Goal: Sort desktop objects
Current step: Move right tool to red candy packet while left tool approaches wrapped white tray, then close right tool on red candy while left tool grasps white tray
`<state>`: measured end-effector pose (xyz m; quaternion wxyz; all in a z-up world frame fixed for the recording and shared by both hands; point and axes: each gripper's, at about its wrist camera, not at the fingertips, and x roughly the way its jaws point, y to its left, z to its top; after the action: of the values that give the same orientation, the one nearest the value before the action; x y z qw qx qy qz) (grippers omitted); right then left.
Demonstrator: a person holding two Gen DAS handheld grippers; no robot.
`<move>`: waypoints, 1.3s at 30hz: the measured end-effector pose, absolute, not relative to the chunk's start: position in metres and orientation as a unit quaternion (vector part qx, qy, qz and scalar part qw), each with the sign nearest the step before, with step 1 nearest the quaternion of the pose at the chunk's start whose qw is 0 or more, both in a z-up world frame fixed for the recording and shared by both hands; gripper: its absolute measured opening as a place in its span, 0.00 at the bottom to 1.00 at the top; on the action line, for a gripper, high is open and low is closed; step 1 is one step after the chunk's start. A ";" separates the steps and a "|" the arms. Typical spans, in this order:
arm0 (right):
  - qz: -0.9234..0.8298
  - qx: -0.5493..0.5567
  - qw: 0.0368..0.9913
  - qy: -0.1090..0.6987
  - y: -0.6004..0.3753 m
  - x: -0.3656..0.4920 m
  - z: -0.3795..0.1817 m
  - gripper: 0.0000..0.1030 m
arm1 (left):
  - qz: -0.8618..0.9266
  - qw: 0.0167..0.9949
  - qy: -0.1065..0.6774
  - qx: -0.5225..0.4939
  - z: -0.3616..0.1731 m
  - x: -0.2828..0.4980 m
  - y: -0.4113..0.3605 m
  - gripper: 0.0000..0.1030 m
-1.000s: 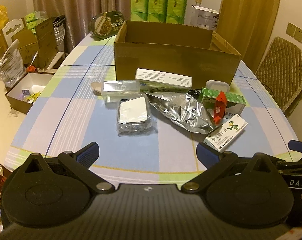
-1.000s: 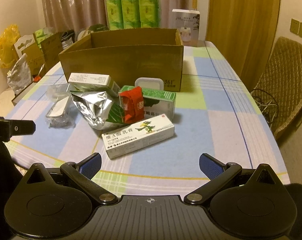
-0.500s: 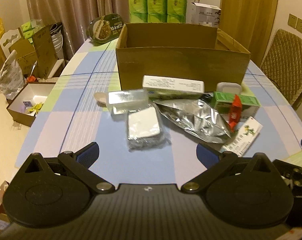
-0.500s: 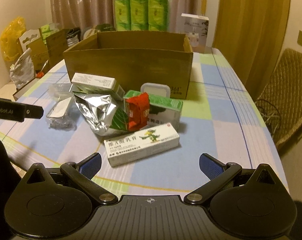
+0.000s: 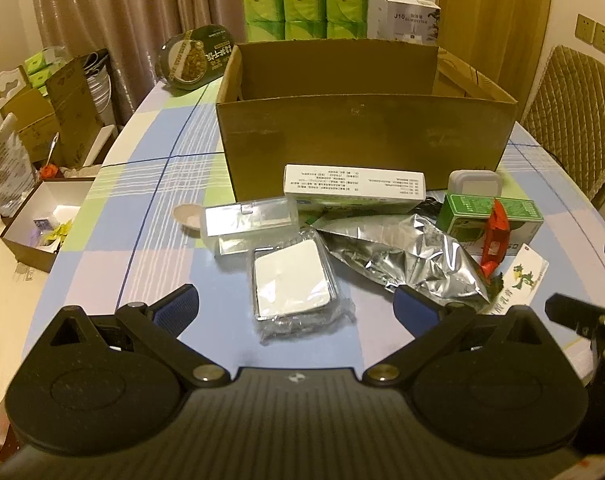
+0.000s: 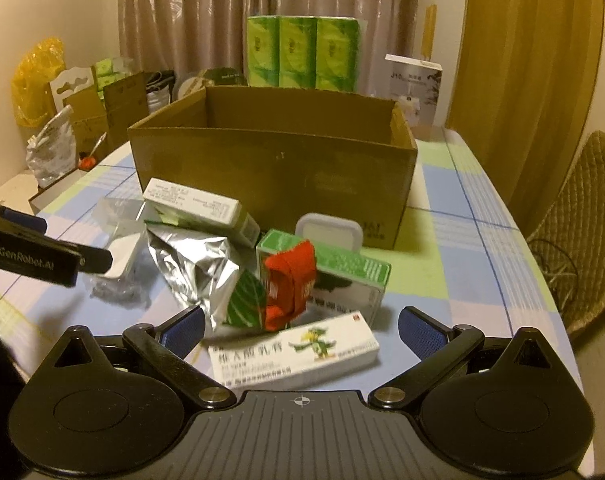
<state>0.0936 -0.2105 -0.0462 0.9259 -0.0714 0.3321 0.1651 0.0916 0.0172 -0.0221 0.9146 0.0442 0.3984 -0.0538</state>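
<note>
left tool (image 5: pixel 296 308) wide, nearer wrapped tray (image 5: pixel 290 280) | right tool (image 6: pixel 300 326) wide, nearer ointment box (image 6: pixel 294 354)

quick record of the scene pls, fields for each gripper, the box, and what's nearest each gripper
left gripper: open, holding nothing
right gripper: open, holding nothing
cardboard box: open top, behind the clutter; inside not visible
nearest left: bagged white square item, lying flat
nearest right: white ointment carton, lying flat
also in pile: silver foil pouch, red packet against green carton
surface: checked tablecloth
</note>
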 end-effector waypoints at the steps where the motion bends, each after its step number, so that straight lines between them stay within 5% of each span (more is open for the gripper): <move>1: 0.166 -0.072 0.926 0.331 -0.210 0.097 -0.048 0.98 | -0.053 0.914 0.400 0.045 -0.024 0.095 0.017 0.99; 7: 0.173 -0.067 0.921 0.343 -0.206 0.112 -0.060 0.85 | -0.059 0.906 0.415 0.050 -0.036 0.113 0.019 0.95; 23: 0.174 -0.046 0.917 0.356 -0.203 0.136 -0.081 0.75 | -0.063 0.889 0.454 0.025 -0.072 0.156 0.033 0.86; 32: 0.137 -0.028 0.920 0.365 -0.217 0.148 -0.088 0.74 | -0.071 0.883 0.463 0.034 -0.087 0.160 0.024 0.61; 39: 0.142 -0.024 0.918 0.369 -0.215 0.155 -0.093 0.68 | -0.074 0.885 0.458 0.037 -0.086 0.154 0.022 0.58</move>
<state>0.1550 -0.2150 -0.0933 0.9184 -0.0240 0.3686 0.1418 0.1538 0.0220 -0.0863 0.8851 0.0371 0.4580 -0.0740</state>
